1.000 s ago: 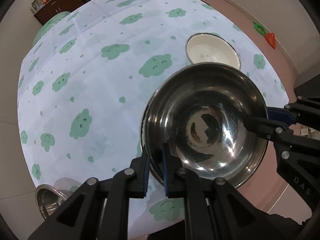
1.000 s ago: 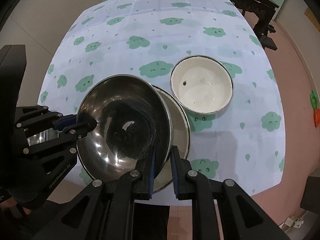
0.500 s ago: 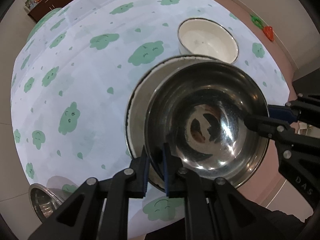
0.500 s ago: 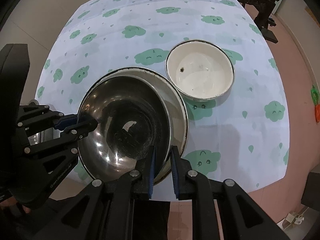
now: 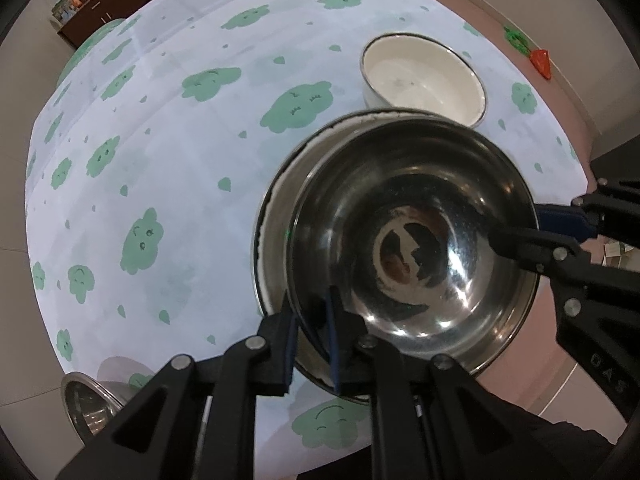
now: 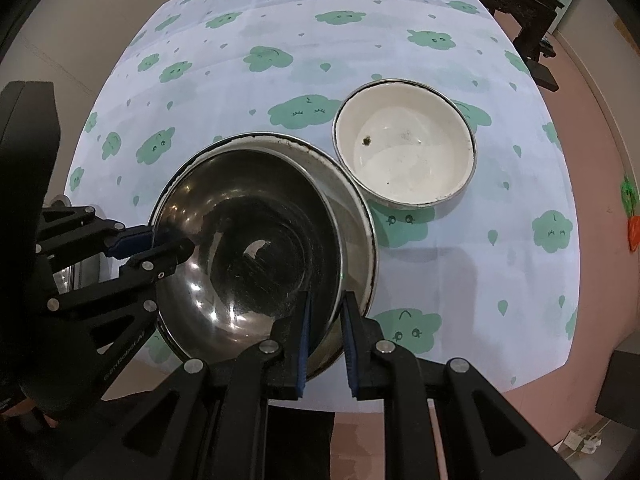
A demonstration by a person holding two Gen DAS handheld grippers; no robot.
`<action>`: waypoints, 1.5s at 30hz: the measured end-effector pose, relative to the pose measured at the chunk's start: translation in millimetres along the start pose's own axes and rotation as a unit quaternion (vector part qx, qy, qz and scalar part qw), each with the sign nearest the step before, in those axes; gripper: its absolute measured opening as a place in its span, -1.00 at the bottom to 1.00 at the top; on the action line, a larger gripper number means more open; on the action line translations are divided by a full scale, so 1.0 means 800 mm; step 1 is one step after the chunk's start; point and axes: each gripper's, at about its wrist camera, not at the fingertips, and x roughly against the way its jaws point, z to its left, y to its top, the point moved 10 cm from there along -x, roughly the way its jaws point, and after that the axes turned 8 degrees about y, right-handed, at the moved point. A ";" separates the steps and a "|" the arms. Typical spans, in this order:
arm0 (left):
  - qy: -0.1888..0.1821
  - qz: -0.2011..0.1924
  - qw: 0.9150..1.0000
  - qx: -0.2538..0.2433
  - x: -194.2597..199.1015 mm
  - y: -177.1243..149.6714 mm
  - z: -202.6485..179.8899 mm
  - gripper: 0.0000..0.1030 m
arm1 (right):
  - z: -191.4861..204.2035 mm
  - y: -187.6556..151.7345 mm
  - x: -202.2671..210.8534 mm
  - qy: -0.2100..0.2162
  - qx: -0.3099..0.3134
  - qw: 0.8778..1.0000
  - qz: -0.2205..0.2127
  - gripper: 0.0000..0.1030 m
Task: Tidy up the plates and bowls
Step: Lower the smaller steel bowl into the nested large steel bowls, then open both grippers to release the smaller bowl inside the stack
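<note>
Looking down from the left wrist, the left gripper [image 5: 310,334] is clamped on the near rim of a steel bowl [image 5: 412,240], which sits inside a wider enamel plate [image 5: 276,216] on the cloud-print tabletop [image 5: 160,140]. The right gripper [image 5: 516,226] pinches the bowl's opposite rim. A white bowl [image 5: 424,76] stands just beyond, and a second steel bowl [image 5: 90,404] sits at the near-left edge.

From the right wrist, the right gripper [image 6: 324,330] grips the steel bowl's [image 6: 256,256] rim; the left gripper [image 6: 160,242] holds the other side. The white bowl [image 6: 404,148] stands just beside the plate [image 6: 356,224].
</note>
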 end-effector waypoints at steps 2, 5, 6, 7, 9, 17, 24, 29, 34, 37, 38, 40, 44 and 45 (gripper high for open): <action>0.003 0.001 1.000 -0.002 0.000 0.000 -0.001 -0.77 | 0.001 0.001 -0.001 -0.005 0.006 1.000 0.002 -0.67; 0.002 0.002 1.000 -0.005 0.003 -0.001 -0.005 -0.75 | 0.002 0.002 -0.001 -0.014 0.017 1.000 0.005 -0.65; 0.002 0.004 1.000 -0.005 0.003 -0.001 -0.004 -0.75 | 0.002 0.002 -0.001 -0.016 0.019 1.000 0.005 -0.65; 0.001 0.004 1.000 -0.004 0.003 -0.001 -0.004 -0.74 | 0.003 0.002 -0.001 -0.016 0.020 1.000 0.005 -0.65; 0.000 0.006 1.000 -0.002 0.003 -0.001 -0.003 -0.74 | 0.004 0.002 -0.001 -0.014 0.021 1.000 0.006 -0.63; -0.008 0.014 1.000 0.005 0.002 -0.002 -0.001 -0.54 | 0.007 0.002 -0.003 -0.014 0.027 0.999 0.011 -0.62; -0.013 0.013 1.000 0.007 0.007 -0.004 -0.002 -0.50 | 0.009 0.001 -0.005 -0.008 0.021 1.000 0.010 -0.58; -0.021 0.013 1.000 0.005 0.010 -0.005 0.000 -0.40 | 0.017 0.001 -0.008 0.004 0.017 1.000 0.010 -0.29; -0.030 0.009 0.999 0.006 0.016 -0.006 0.001 -0.27 | 0.023 0.003 -0.006 0.013 0.013 1.000 0.006 -0.14; -0.029 -0.002 1.000 0.012 0.025 -0.002 0.006 -0.09 | 0.022 0.008 0.004 0.010 0.012 1.000 -0.008 -0.11; -0.026 -0.005 1.000 0.014 0.026 -0.001 0.008 0.09 | 0.021 0.009 0.006 0.009 0.011 1.000 -0.010 -0.11; -0.012 -0.006 1.000 0.020 0.026 0.000 0.015 0.24 | 0.019 0.012 0.011 0.007 0.010 1.000 -0.017 -0.10; -0.016 -0.004 1.000 0.027 0.024 -0.003 0.020 0.24 | 0.021 0.014 0.011 0.008 0.011 1.000 -0.018 -0.10; -0.016 -0.004 1.000 0.027 0.024 -0.003 0.020 0.24 | 0.022 0.013 0.011 0.010 0.012 1.000 -0.017 -0.10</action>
